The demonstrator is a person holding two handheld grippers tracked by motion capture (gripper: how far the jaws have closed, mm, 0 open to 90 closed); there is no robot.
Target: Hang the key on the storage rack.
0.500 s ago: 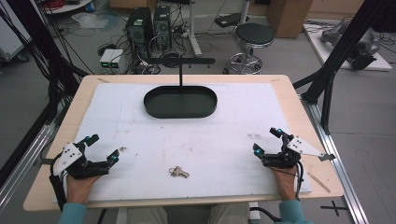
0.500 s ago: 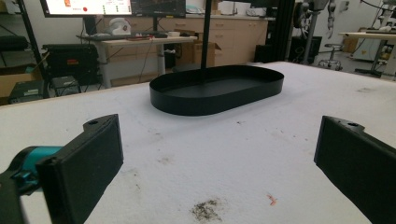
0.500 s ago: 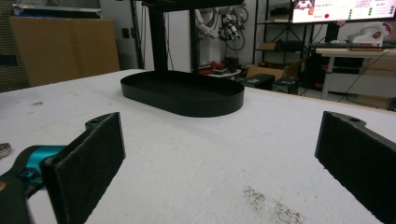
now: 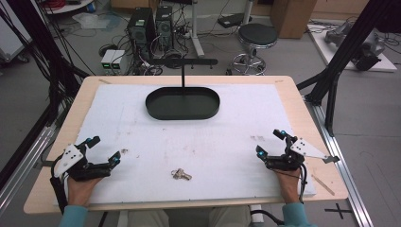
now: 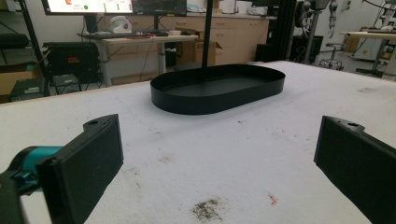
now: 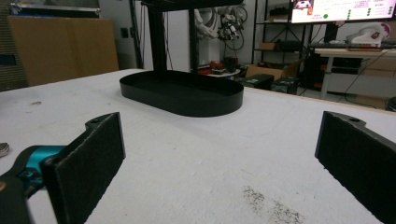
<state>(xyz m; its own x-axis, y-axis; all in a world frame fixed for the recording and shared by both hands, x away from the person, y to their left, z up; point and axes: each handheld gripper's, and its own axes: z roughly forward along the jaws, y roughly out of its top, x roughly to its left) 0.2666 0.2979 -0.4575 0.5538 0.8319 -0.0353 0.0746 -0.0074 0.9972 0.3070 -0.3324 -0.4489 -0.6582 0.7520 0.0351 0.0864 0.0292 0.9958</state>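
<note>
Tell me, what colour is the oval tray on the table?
The oval tray is black, inside and outside; the left gripper view shows it best.

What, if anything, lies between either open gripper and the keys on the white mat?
Nothing visible does. The keys lie alone on the white mat, with bare mat between them and the left gripper and the right gripper.

No text, label or number is legible. The monitor (image 6: 343,10) beyond the right gripper's jaws carries writing, perhaps headings, too blurred to read.
</note>
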